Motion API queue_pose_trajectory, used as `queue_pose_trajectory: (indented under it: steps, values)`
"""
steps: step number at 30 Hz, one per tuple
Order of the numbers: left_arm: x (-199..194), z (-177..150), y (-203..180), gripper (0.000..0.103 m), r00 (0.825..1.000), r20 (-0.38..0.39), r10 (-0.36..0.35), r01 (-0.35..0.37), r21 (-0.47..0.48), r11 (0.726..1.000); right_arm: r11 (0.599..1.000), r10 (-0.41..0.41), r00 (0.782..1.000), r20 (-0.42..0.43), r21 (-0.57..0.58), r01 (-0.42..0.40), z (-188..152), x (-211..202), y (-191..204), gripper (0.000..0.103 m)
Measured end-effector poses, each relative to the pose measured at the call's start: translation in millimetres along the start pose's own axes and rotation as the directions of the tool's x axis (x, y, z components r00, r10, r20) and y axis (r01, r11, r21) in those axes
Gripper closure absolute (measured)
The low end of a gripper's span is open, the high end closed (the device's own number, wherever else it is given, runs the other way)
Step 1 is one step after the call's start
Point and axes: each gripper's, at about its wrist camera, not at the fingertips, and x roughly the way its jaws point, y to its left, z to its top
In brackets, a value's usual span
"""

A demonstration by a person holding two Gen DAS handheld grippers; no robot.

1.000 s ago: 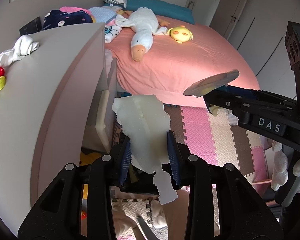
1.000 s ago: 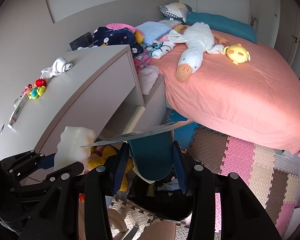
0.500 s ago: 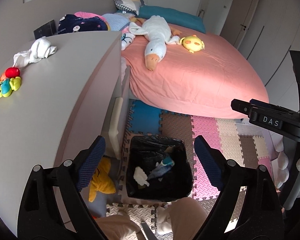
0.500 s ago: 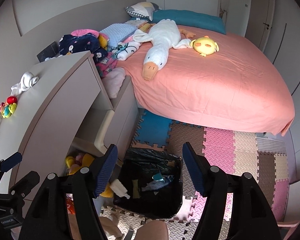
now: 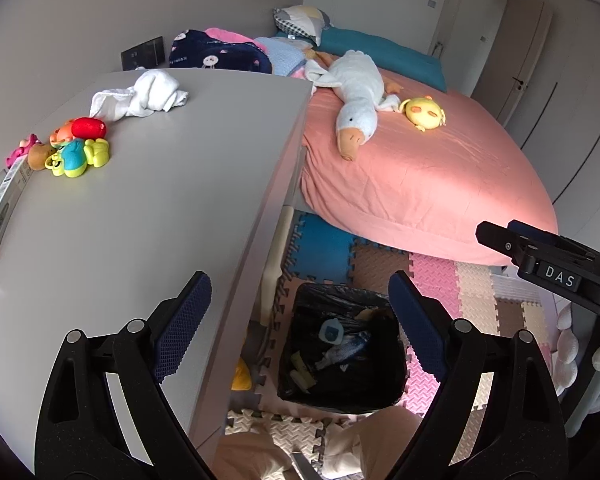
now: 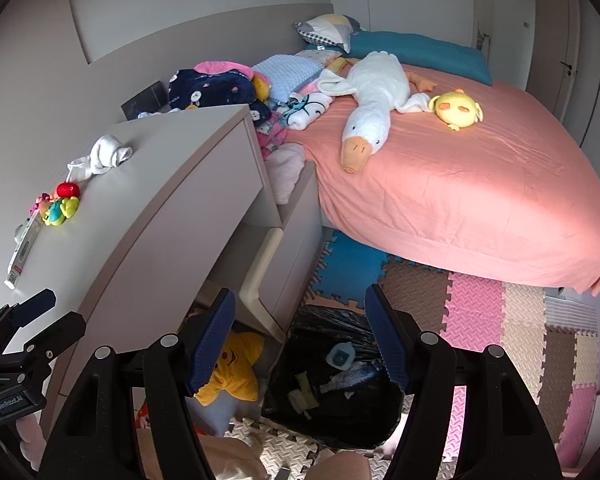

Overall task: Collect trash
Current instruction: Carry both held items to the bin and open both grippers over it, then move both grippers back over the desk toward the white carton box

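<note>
A bin lined with a black bag (image 5: 342, 384) stands on the foam floor mats beside the grey cabinet; it also shows in the right wrist view (image 6: 332, 412). Trash pieces (image 5: 336, 344) lie inside it, among them a blue round lid (image 6: 340, 357) and pale scraps. My left gripper (image 5: 300, 320) is open and empty, high above the bin and the cabinet edge. My right gripper (image 6: 300, 344) is open and empty above the bin. The right gripper's body shows at the right of the left wrist view (image 5: 548, 264).
The grey cabinet top (image 5: 140, 200) carries a white sock (image 5: 144, 94), small colourful toys (image 5: 72, 148) and a labelled flat item (image 5: 0, 204). A pink bed (image 6: 460, 180) holds a plush goose (image 6: 372, 96). A yellow star plush (image 6: 230, 376) lies under the cabinet.
Both grippers opened and let go of their trash, a pale wrapper from the left and a teal lidded cup from the right, which now lie in the bin. Both grippers have risen.
</note>
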Motion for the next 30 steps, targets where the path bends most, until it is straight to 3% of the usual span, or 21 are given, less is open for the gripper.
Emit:
queue_pose_trajectory:
  steps: [12, 30]
  values:
    - [-20, -3, 56, 0.016, 0.995, 0.040, 0.094, -0.091, -0.064, 0.994, 0.989, 0.110, 0.994, 0.014, -0.097, -0.108, 7, 9, 75, 0.035]
    - [-46, 0, 159, 0.016, 0.961, 0.072, 0.265, -0.249, -0.177, 0.952, 0.959, 0.194, 0.980, -0.035, -0.203, -0.198, 16, 32, 166, 0.033]
